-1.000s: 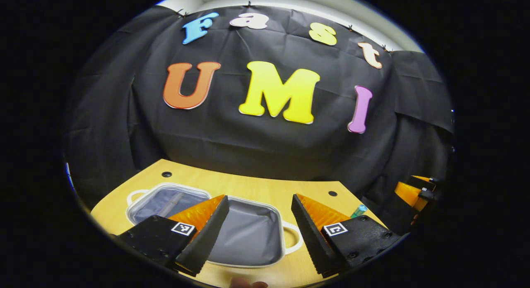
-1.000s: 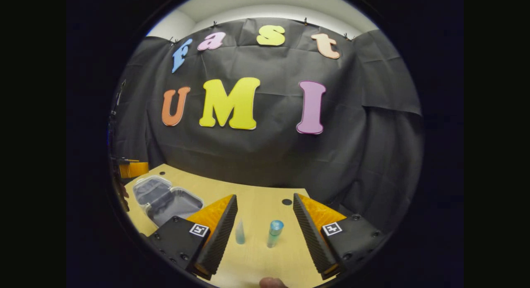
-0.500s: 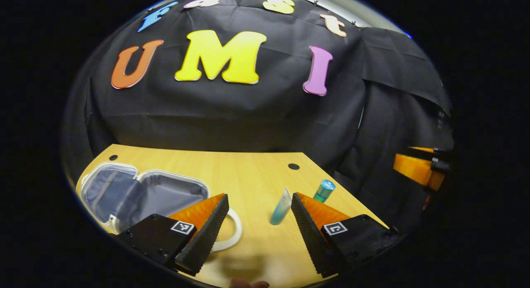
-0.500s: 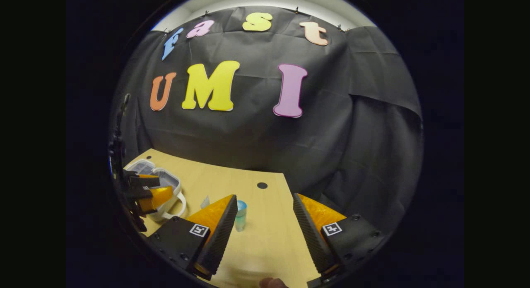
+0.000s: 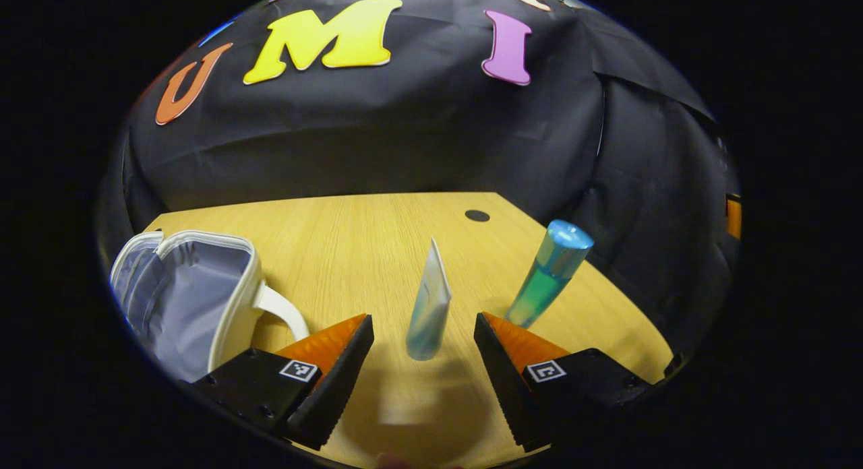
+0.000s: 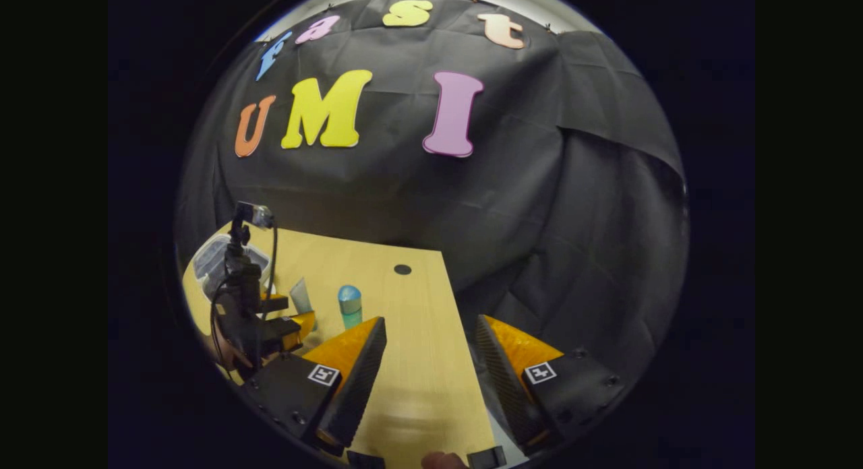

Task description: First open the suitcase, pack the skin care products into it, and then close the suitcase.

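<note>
In the left gripper view the left gripper is wide apart above the tabletop. A pale tube stands between its fingers, touching neither. A blue-green bottle stands near the right edge. The open suitcase lies at the left edge.
</note>
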### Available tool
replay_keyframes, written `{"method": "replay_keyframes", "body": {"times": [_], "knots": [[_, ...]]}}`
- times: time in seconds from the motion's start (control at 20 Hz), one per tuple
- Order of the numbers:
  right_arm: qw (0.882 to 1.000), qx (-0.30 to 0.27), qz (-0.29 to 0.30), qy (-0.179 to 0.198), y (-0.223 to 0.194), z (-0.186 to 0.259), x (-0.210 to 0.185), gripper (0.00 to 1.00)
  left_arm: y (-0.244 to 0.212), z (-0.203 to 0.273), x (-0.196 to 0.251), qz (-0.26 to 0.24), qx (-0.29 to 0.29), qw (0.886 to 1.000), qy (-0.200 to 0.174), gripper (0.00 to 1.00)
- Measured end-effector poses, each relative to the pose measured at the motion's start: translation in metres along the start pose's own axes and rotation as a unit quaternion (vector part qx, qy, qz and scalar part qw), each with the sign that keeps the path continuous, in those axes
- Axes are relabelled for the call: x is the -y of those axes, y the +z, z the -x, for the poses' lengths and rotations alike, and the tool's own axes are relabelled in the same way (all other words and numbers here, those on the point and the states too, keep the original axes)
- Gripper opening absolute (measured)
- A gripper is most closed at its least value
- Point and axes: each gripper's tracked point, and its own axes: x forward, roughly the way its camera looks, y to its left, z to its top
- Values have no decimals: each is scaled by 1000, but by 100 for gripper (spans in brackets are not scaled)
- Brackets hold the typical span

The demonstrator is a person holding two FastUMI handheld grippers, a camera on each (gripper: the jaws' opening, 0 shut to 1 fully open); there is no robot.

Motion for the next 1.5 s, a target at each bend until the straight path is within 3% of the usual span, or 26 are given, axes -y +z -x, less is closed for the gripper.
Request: {"method": "replay_keyframes", "body": {"times": [0.1,0.35,0.4,0.45,0.55,0.6,0.85,0.9,0.95,1.0,1.15,1.5], "knots": [[1000,-4,-7,13,-7,-13,-4,81,-8,-11,-2,-8,-14,1000,1,95],[998,-29,-17,45,-38,-51,-20,81,-12,-22,-5,-19,-18,1000,-4,80],[998,-32,-19,52,-43,-58,-26,80,-11,-22,-5,-21,-16,1000,-4,69],[997,-37,-18,60,-47,-66,-33,81,-9,-22,-7,-26,-14,1000,-1,46],[996,-45,-18,80,-55,-80,-51,81,-10,-23,-4,-28,-18,999,-14,49],[995,-48,-20,90,-59,-85,-59,81,-9,-22,-4,-28,-18,999,-19,42],[987,-75,-30,141,-81,-108,-102,81,1,-6,-2,-17,-13,999,-43,36],[985,-81,-35,147,-84,-112,-108,81,5,-1,0,-17,-13,999,-48,36],[984,-87,-38,153,-87,-115,-113,81,10,5,-1,-18,-9,999,-50,43],[983,-90,-41,156,-91,-119,-118,81,16,12,-1,-17,-4,998,-53,36],[982,-91,-59,153,-88,-137,-127,81,33,32,-6,0,8,999,-53,35],[978,-104,-81,162,-90,-167,-156,63,51,81,-47,36,10,999,-19,35]]}}
